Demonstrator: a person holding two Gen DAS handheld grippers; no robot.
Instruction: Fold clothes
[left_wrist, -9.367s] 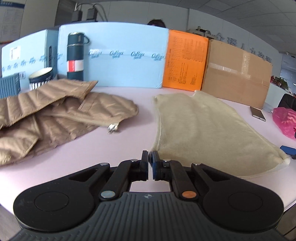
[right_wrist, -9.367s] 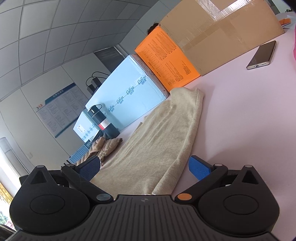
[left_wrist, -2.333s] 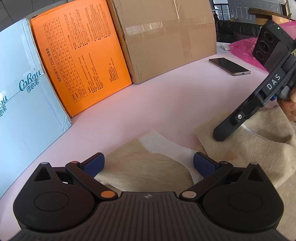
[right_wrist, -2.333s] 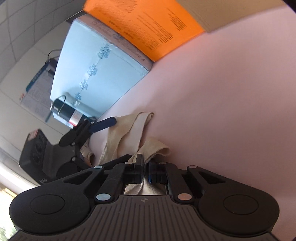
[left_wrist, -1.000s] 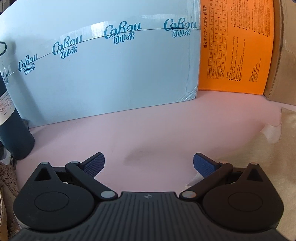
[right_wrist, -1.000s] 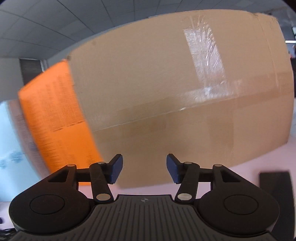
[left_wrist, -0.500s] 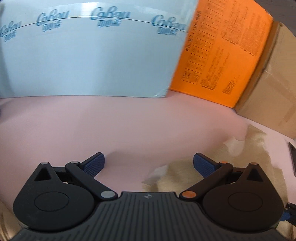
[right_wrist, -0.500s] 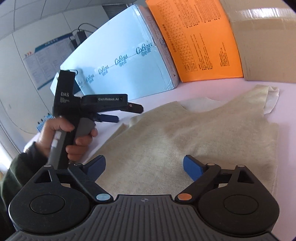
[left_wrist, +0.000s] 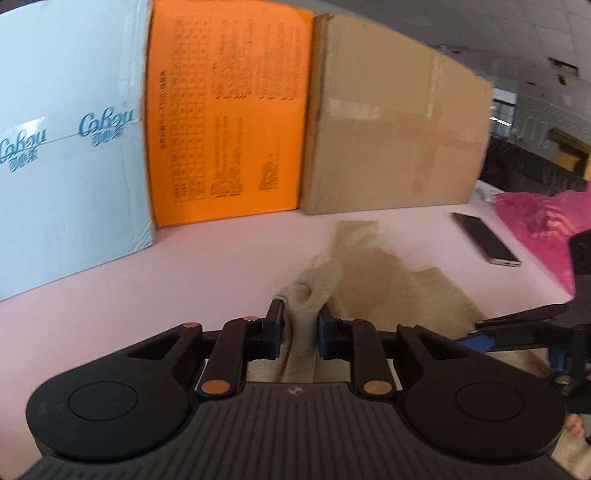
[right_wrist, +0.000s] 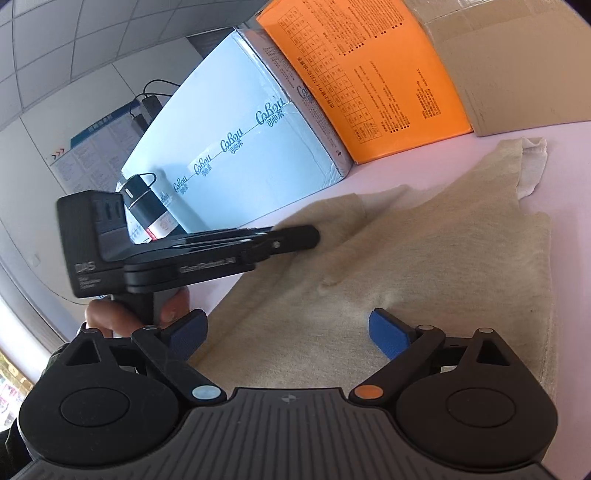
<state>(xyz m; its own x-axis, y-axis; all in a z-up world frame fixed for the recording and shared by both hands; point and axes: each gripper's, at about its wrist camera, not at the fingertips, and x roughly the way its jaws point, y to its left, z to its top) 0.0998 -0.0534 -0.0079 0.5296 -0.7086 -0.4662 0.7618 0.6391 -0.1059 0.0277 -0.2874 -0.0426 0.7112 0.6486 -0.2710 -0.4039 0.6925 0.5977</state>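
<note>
A beige fleece garment (right_wrist: 424, 258) lies spread on the pink table (right_wrist: 569, 155). My left gripper (left_wrist: 300, 319) is shut on a bunched fold at the garment's (left_wrist: 388, 280) left edge; cloth sticks up between its pads. It also shows in the right wrist view (right_wrist: 314, 236), gripping that edge. My right gripper (right_wrist: 288, 328) is open and empty, low over the garment's near part. Its fingers show at the right edge of the left wrist view (left_wrist: 480, 338).
A light blue box (left_wrist: 66, 147), an orange box (left_wrist: 225, 125) and a cardboard box (left_wrist: 391, 122) line the table's far side. A phone (left_wrist: 485, 240) and a pink bag (left_wrist: 546, 221) lie at the right. A dark flask (right_wrist: 147, 206) stands at the far left.
My left gripper has closed on the garment's left edge; it was open half a second ago. My right gripper stays open over the garment.
</note>
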